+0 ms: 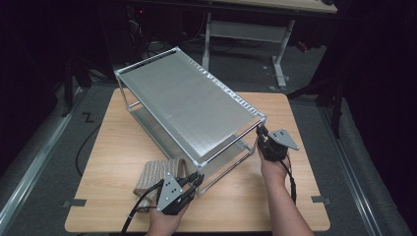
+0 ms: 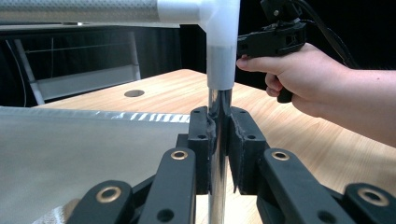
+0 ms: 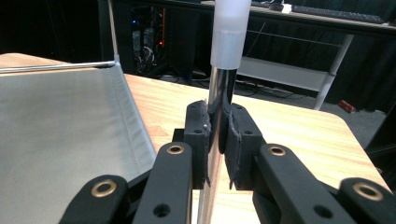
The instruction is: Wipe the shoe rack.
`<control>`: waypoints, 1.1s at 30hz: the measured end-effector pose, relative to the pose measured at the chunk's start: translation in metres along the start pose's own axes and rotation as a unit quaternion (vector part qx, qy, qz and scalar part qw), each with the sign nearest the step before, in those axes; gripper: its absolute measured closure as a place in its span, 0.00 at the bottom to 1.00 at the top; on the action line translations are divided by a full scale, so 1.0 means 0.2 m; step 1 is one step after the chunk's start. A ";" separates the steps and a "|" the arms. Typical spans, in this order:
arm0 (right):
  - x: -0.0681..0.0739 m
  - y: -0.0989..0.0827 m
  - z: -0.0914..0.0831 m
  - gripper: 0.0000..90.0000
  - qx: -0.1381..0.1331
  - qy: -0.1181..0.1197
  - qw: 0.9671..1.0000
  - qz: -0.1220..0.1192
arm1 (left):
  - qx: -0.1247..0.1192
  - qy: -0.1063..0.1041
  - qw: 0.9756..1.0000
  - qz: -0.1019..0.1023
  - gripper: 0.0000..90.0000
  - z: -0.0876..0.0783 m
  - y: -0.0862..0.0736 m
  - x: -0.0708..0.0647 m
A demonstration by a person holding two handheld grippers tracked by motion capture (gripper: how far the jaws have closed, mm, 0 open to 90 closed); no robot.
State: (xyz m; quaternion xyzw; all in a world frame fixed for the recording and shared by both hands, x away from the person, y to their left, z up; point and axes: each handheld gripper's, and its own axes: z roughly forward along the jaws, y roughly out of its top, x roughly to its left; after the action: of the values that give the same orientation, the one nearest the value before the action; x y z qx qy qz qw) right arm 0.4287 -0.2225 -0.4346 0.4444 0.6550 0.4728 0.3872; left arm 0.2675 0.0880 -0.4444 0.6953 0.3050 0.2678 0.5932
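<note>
The left claw [image 2: 219,154] is clamping its pads on the near-left chrome post [image 2: 218,107] of the rack [image 1: 187,105], just below the white corner joint [image 2: 222,28]. The right claw [image 3: 217,140] is gripping the near-right post [image 3: 219,88] likewise. The two-tier rack is standing angled on the wooden bench [image 1: 295,206], and a folded woven cloth [image 1: 155,172] is lying near its near-left corner.

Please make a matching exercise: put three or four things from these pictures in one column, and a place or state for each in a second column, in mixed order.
1. left gripper
2. right gripper
3. woven band
4. table

a. lies flat beside the rack
b. shut on the rack's near left post
c. bears the rack
d. shut on the rack's near right post

Pairs: 1-b, 2-d, 3-a, 4-c
</note>
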 end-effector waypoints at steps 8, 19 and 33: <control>-0.02 -0.04 -0.11 0.90 -0.005 0.002 1.000 0.007 | -0.003 -0.012 1.000 0.006 0.88 -0.03 -0.01 -0.01; -0.04 -0.11 -0.34 0.90 -0.016 0.006 1.000 0.012 | 0.003 -0.012 1.000 0.011 0.87 -0.07 -0.01 0.02; 0.00 -0.18 -0.59 0.90 -0.028 0.023 0.999 0.022 | 0.004 0.005 1.000 -0.013 0.86 -0.08 -0.02 0.11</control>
State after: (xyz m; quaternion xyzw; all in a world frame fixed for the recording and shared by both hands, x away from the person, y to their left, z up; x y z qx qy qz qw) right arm 0.3110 -0.2611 -0.4400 0.4367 0.6399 0.5100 0.3737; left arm 0.2710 0.1150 -0.4455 0.6924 0.3179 0.2622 0.5922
